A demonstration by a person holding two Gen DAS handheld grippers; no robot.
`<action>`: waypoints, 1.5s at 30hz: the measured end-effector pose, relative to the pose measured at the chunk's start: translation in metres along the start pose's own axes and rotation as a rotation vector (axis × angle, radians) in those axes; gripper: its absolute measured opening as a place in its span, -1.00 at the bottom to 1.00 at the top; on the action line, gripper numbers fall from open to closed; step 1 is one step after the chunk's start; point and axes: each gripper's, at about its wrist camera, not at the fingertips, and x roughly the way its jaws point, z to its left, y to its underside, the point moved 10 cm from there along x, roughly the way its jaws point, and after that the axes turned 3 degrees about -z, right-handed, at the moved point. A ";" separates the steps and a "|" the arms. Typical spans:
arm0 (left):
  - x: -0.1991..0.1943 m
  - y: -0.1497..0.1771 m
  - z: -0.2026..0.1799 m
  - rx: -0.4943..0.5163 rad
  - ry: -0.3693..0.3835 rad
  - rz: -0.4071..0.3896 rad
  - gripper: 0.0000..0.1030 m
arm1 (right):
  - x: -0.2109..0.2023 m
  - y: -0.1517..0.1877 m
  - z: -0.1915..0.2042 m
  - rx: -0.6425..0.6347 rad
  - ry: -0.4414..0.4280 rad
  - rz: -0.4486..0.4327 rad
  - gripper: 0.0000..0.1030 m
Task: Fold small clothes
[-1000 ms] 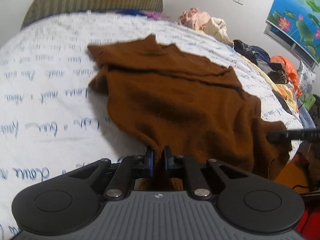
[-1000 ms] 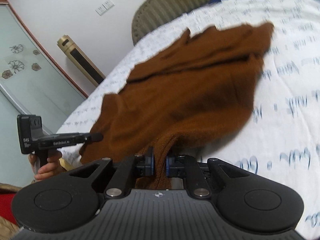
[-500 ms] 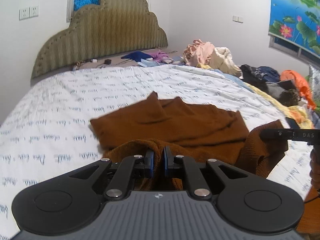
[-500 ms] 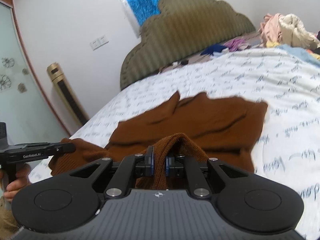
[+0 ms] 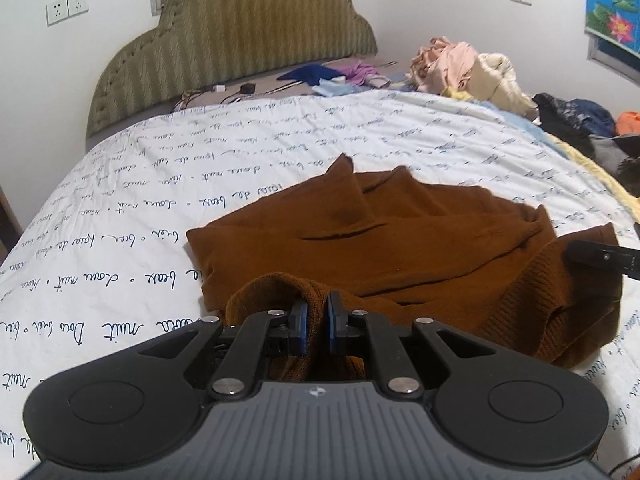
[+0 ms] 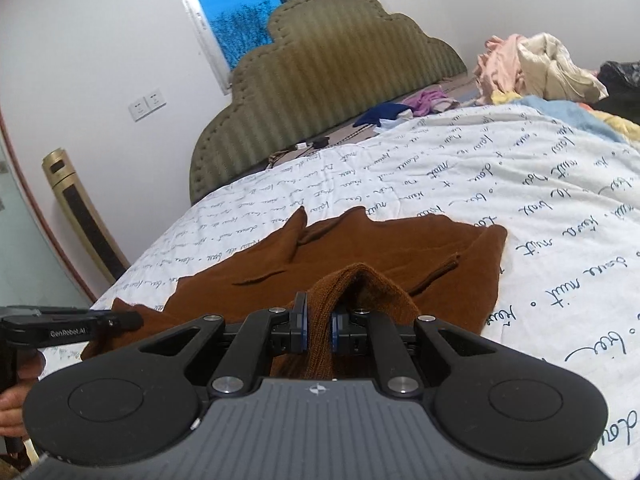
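Observation:
A brown knitted sweater point(image 5: 400, 236) lies spread on the white bed sheet point(image 5: 120, 216), its far part flat and its near hem lifted. My left gripper point(image 5: 314, 312) is shut on one corner of that ribbed hem, which bunches up between the blue pads. In the right wrist view the same sweater point(image 6: 360, 252) stretches away, and my right gripper point(image 6: 318, 316) is shut on the other hem corner, a ridge of knit rising between its pads. Each gripper shows in the other's view: the right one point(image 5: 600, 258) at the far right, the left one point(image 6: 72, 326) at the far left.
A padded green headboard point(image 5: 240, 32) backs the bed. Piled clothes point(image 5: 472, 68) lie along the right side, with small garments point(image 5: 320, 74) and cables near the headboard. A gold tower appliance point(image 6: 76, 208) stands by the wall at left. A hand point(image 6: 16, 400) holds the left gripper's handle.
Both grippers have carried the near hem up and forward over the sweater's body. The views have tilted up from the sheet to the headboard and walls. Both grips have stayed shut.

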 end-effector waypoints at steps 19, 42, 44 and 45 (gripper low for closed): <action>0.013 -0.014 0.004 0.002 -0.060 0.006 -0.82 | 0.006 -0.016 -0.002 -0.011 0.034 -0.043 -0.71; 0.079 -0.071 0.026 -0.005 -0.183 0.003 -0.83 | 0.078 -0.052 -0.031 0.057 0.091 -0.049 -0.71; 0.086 -0.077 0.029 0.010 -0.224 -0.008 -0.89 | 0.086 -0.053 -0.035 0.065 0.097 -0.044 -0.71; 0.088 -0.080 0.031 0.019 -0.241 -0.014 -0.89 | 0.090 -0.054 -0.038 0.070 0.100 -0.042 -0.71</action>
